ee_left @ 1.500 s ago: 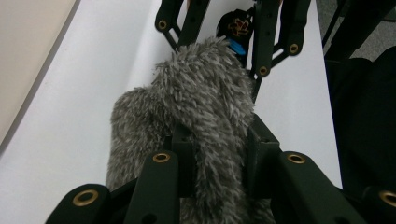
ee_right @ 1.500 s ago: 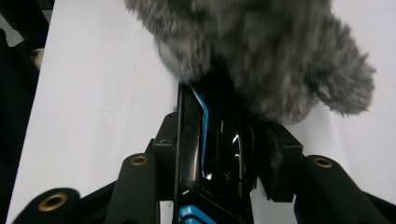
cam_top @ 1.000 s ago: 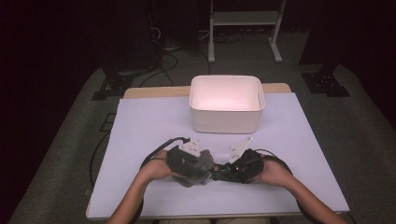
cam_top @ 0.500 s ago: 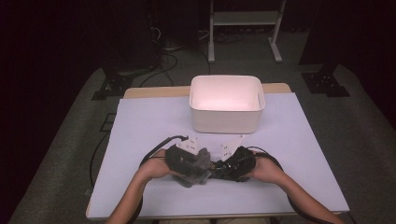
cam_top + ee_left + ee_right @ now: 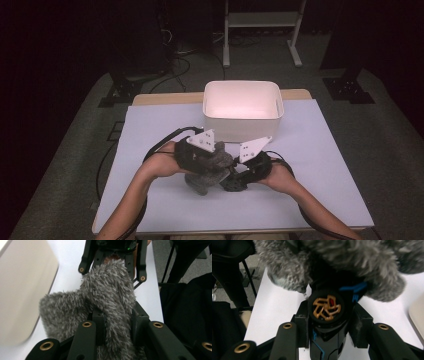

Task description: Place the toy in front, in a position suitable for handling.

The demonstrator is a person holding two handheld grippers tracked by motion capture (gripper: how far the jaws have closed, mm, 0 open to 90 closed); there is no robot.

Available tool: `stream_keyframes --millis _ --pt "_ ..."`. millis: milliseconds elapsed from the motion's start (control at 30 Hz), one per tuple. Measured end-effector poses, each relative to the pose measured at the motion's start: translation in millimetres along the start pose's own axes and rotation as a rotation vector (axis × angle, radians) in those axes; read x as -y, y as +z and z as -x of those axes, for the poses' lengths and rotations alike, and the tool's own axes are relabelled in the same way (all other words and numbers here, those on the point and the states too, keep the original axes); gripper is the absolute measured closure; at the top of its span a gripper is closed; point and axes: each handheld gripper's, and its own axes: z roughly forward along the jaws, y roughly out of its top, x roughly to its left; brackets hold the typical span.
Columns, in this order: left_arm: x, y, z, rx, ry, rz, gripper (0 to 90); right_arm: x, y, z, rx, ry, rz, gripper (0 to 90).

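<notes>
Holding the fuzzy grey cover [image 5: 107, 295] between narrow jaws, the left gripper [image 5: 120, 322] clamps a fold of the pile between its two pads. The grip sits on the cloth alone, which suits pulling the cover along or off what it wraps.

The right gripper [image 5: 332, 327] faces it from the opposite side. Its jaws stand at a middle width and close on the body of a black device [image 5: 327, 306] with blue trim and a round end bearing a copper-coloured pattern. What the device is cannot be told. This grip appears to serve as the anchor: one tool steadies the hard part while the other works the soft part.

The cover drapes over the far end of the device, so the two are touching and partly nested. Whether the cover is being put on or taken off cannot be told.

In the high view both things sit near the front edge of the table [image 5: 325, 165], about midway along it. A white tub [image 5: 242, 131] stands at the middle of the far edge, apart from the grippers, and looks empty. It is judged a likely place to drop a part.

Count:
- cover: one
- black device: one
- tub: one
- grippers: two, each with one grey plate
</notes>
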Motion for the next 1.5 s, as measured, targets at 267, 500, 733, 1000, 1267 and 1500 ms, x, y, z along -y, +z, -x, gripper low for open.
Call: stream_keyframes --millis 267,500,733,1000,1267,1500 --pt "-4.0 4.5 0.1 -0.011 0.015 -0.052 70.7 13.5 -22.6 -3.4 0.043 0.006 0.008 56.4" --pt "11.1 11.1 -2.3 -0.004 -0.021 -0.059 70.8 20.4 -30.7 -3.9 0.057 0.025 0.021 56.3" --pt "-9.5 3.7 0.6 0.006 0.016 -0.041 71.0 16.0 -25.3 -5.3 0.055 0.009 0.012 56.4" --pt "-27.2 12.0 2.9 0.014 0.063 -0.079 70.8 13.0 -22.1 -7.8 0.055 -0.010 0.006 56.4" --pt "3.7 20.8 -6.0 0.012 -0.022 -0.086 70.0 27.0 -40.0 -5.4 0.073 0.036 0.017 56.3" --pt "17.1 12.4 -7.2 0.017 -0.054 -0.040 71.4 18.8 -32.8 -4.3 0.055 0.037 0.012 56.7"
